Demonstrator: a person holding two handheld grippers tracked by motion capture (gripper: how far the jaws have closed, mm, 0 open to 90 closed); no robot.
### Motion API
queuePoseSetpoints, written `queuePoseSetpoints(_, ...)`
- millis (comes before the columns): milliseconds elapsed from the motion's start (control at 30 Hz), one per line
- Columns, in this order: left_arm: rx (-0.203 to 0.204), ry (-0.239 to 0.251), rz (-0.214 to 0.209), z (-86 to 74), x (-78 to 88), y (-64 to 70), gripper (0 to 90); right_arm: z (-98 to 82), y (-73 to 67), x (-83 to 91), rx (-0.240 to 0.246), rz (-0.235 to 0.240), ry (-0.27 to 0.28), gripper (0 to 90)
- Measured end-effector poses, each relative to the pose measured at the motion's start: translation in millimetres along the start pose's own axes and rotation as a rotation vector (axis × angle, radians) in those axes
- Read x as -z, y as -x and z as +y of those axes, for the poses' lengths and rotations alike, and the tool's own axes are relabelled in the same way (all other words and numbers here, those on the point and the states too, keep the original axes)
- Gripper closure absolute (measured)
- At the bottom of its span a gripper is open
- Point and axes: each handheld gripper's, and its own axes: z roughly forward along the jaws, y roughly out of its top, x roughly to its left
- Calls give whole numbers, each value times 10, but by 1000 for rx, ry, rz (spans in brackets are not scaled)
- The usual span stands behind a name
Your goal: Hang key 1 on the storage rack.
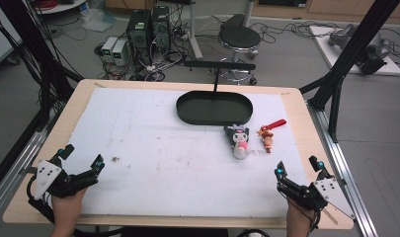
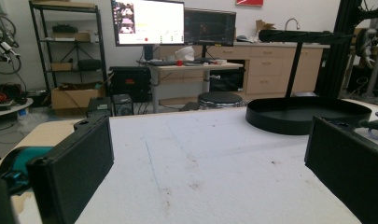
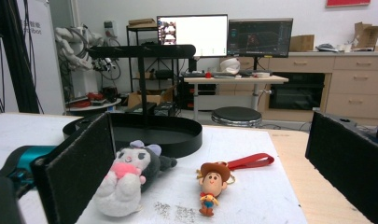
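Observation:
A black oval tray (image 1: 215,108) with a tall T-shaped handle sits at the far middle of the white mat. In front of its right end lie a black-and-white plush doll (image 1: 238,141) and a small cowboy figure (image 1: 266,138) with a red strap. In the right gripper view the plush (image 3: 126,182) and the cowboy figure (image 3: 211,184) lie ahead between the jaws, with the tray (image 3: 177,135) behind them. My right gripper (image 1: 297,168) rests open near the front right corner. At the front left, my left gripper (image 1: 82,157) is open over bare mat; the tray (image 2: 308,114) lies ahead to its right.
The white mat (image 1: 153,148) covers most of the wooden table (image 1: 299,106). Black frame posts (image 1: 358,47) stand at the table's right and left sides. A stool (image 1: 238,39), computers and cables are on the floor beyond the far edge.

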Motion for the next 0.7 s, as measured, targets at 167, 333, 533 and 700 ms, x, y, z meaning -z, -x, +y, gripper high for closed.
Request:
queuePoseSetpoints(167,-4,-4,4,-2,1,3,17,-6,14,-10,-5,-1,-5,8)
queuePoseSetpoints(333,-6,-5,-4,-7,-4,10,17,-2,8,2,-10,-5,-13,8)
queuePoseSetpoints(533,-4,-2,-9,-5,2,13,17,12,-8,-12,2,-1,-16,8)
queuePoseSetpoints(700,-2,-6,-10,0,10,6,17,15,-8,-30,-1,-1,-21,8)
